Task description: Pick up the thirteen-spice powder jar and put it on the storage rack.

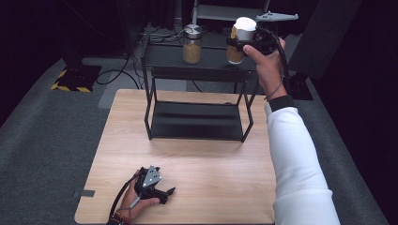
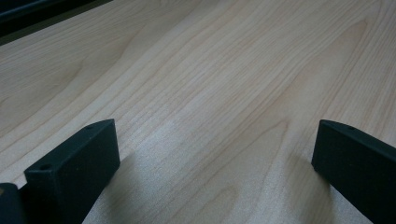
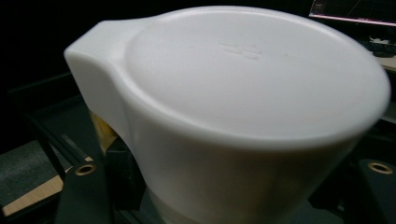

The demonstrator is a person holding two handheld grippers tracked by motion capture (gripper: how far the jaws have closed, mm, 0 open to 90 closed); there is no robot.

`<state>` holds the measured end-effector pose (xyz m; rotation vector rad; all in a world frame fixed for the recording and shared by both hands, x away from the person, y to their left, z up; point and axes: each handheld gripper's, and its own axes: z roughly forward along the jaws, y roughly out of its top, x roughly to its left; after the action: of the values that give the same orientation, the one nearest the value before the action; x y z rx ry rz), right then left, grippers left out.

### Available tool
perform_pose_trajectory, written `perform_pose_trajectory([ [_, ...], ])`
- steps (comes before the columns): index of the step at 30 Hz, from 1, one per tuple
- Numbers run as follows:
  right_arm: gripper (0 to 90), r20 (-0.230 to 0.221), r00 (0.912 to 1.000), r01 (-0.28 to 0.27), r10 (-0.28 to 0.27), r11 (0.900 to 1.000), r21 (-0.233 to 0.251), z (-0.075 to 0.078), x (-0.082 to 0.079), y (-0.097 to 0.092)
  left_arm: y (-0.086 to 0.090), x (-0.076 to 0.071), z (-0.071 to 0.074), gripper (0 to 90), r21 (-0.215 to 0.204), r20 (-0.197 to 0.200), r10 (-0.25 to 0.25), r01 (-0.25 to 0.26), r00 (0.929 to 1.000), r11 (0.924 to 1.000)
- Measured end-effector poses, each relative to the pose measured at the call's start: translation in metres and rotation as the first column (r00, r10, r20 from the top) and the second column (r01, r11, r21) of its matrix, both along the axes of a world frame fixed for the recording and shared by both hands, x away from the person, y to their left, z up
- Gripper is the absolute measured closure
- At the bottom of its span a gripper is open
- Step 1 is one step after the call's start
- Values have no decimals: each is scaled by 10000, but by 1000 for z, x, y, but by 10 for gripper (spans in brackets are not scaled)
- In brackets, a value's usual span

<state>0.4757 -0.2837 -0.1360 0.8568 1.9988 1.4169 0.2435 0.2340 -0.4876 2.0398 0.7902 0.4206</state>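
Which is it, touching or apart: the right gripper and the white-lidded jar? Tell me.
Touching. The high view shows the right gripper clamped around the white-lidded jar, holding it above the black rack.

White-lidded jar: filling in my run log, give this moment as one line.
right hand-held gripper: shut on white-lidded jar, above rack | left hand-held gripper: open, on table

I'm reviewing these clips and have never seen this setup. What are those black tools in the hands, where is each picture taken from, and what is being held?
A person holds a two-fingered gripper in each hand; there is no robot arm. The high view looks down on a wooden table with a black metal shelf at its far end. Each of the other views comes from a camera riding on a gripper. The left gripper rests on the table, its fingers apart with nothing between them. The right gripper is shut on a white-lidded jar above the top shelf; its white lid looms large in the right gripper view. A metal-lidded jar stands on the shelf.
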Motion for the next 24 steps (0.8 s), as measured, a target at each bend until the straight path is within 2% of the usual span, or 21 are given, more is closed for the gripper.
perform_pose_trajectory([
  [5, 305, 27, 9999, 151, -151, 9998, -151, 2, 9, 7, 0, 0, 0, 2, 1, 0, 0, 0, 10000, 10000],
  [8, 305, -140, 9997, 197, -199, 9997, -115, 0, 14, 9, 0, 0, 0, 2, -3, -1, 1, -1, 10000, 10000],
  [24, 305, -483, 9980, 399, -417, 9985, -362, -8, 26, 15, 0, 0, 0, 2, -1, -1, 0, 0, 10000, 10000],
])
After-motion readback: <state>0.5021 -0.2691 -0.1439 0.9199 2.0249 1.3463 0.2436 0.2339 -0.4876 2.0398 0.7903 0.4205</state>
